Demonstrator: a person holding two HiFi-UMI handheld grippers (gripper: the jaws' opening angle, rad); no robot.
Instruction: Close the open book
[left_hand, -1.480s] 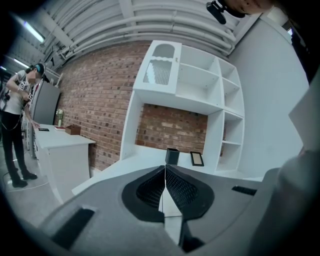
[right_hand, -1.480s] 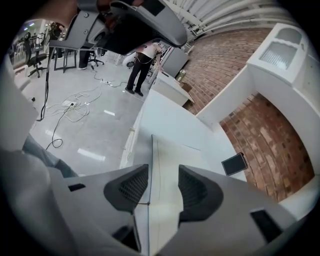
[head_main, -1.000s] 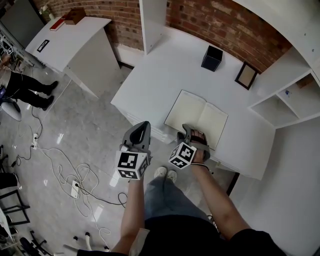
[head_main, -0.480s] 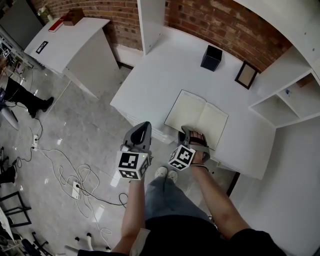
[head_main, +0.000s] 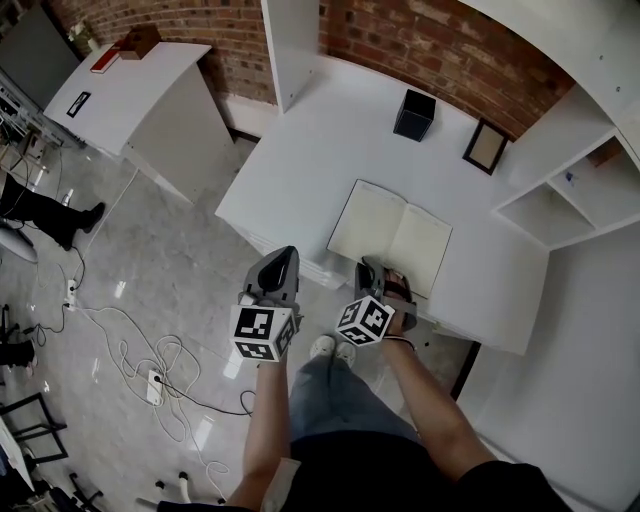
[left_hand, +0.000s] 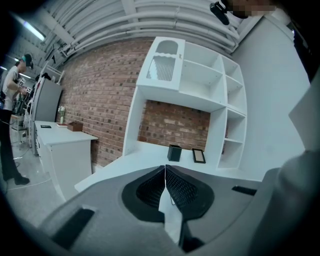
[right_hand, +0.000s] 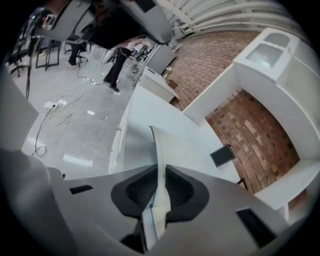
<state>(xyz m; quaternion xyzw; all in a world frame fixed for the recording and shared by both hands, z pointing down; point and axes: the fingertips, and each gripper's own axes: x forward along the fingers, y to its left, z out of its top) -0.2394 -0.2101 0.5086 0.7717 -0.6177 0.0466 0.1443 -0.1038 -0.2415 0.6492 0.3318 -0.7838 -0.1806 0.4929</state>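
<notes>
**Head view:** The book lies spread flat on the white desk, by its front edge twd the right end. Closing hasn't begun as far as we can see, so the whole fold-over is left. The right gripper sits at the near edge of the right-hand leaf. The left gripper hangs just off the desk's front edge, apart from the book. A black pen pot and a small picture frame stand near the back edge, under the brick wall. A white shelf unit closes off the right end. A side table stands off to the left, and cables trail over the glossy grey floor.

**Left gripper view:** Its jaws are pressed tog. w/ nothing between them. We read it as idle, w/ no part in the job yet. Ahead of it are the desk's front corner, pot, frame, shelves and brick. A person stands at far left.

**Right gripper view:** The jaws have just been closing and now pinch a thin cream edge of the book. We can't tell whether that is cover or pages. The held edge runs away from the pads along the desk front. We judge the grip made; lifting the leaf over onto the left one remains.
</notes>
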